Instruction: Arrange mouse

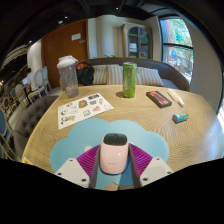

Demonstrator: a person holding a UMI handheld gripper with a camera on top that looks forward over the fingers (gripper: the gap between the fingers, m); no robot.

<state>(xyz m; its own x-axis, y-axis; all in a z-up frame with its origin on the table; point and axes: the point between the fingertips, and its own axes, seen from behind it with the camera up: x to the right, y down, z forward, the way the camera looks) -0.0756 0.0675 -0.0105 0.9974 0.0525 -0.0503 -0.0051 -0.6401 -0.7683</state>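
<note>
Setting: a round wooden table [150, 125] in a furnished room, with a window [178, 42] and a wooden door [65, 42] behind it.

Nearest: the gripper [113, 166], its purple pads [141, 163] seen either side of a white mouse [114, 155]. The mouse is held between the two fingers, both pads pressed against its sides, over a light blue mat [90, 140] laid at the near edge of the table.

Middle of table: a white sheet with printed pictures [83, 108], lying left of centre; a small blue object [180, 117] toward the right edge.

Far side of table: a clear lidded container [68, 76] at the left; a green cup [129, 79] at the centre; a dark flat box [159, 99] and a white pen-like item [177, 98] to the right.

Beyond the table: a sofa [150, 72] and a chair [37, 82] are seen.
</note>
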